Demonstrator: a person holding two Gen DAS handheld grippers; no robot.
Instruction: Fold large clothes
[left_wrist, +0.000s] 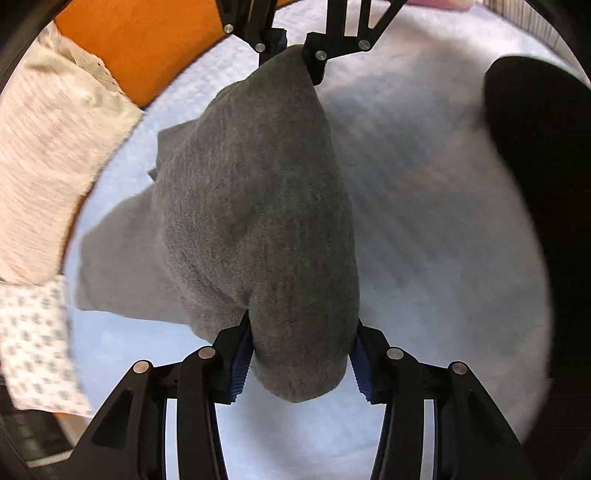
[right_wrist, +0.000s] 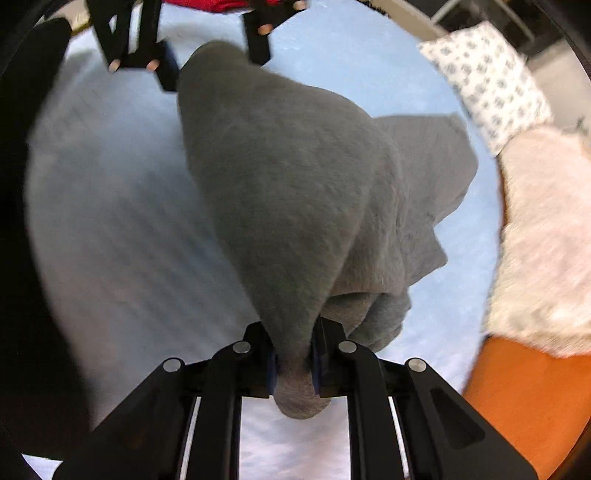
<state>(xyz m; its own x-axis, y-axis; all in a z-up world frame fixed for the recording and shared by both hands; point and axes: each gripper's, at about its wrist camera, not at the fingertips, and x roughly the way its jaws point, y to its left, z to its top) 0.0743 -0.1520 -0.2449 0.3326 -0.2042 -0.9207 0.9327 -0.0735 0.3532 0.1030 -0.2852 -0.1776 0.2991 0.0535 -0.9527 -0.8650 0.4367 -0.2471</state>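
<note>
— Start at the claws. What have they got?

— The left gripper (left_wrist: 301, 360) has a fat bunch of the grey garment (left_wrist: 251, 206) wedged between its blue pads (left_wrist: 240, 363), and they press on it from both sides. It stands fairly wide only because the wad is thick. The right gripper (right_wrist: 294, 363) is nearly pressed together, pinching a much thinner tuck of the same grey garment (right_wrist: 288, 192).

— So both hold one piece?

— Yes. From each side you can see the other claw biting the far end: the right gripper (left_wrist: 291, 50) shows at the top of the left view, and the left gripper (right_wrist: 212, 62) at the top of the right view. The cloth stretches between them like a ridge, and the rest hangs down, with a loose flap resting on the pale blue sheet (left_wrist: 424, 258).

— Why hold it like that?

— I'd guess to get it off the bed so it drapes straight, with two points along one edge giving them a line to fold on.

— What's around it?

— An orange cushion (left_wrist: 147, 51), a pinkish knitted cloth (left_wrist: 48, 147) and a patterned pillow (right_wrist: 484, 81) lie at the side, well apart. Something black (left_wrist: 539, 155) sits at the other edge; I can't tell what.
</note>
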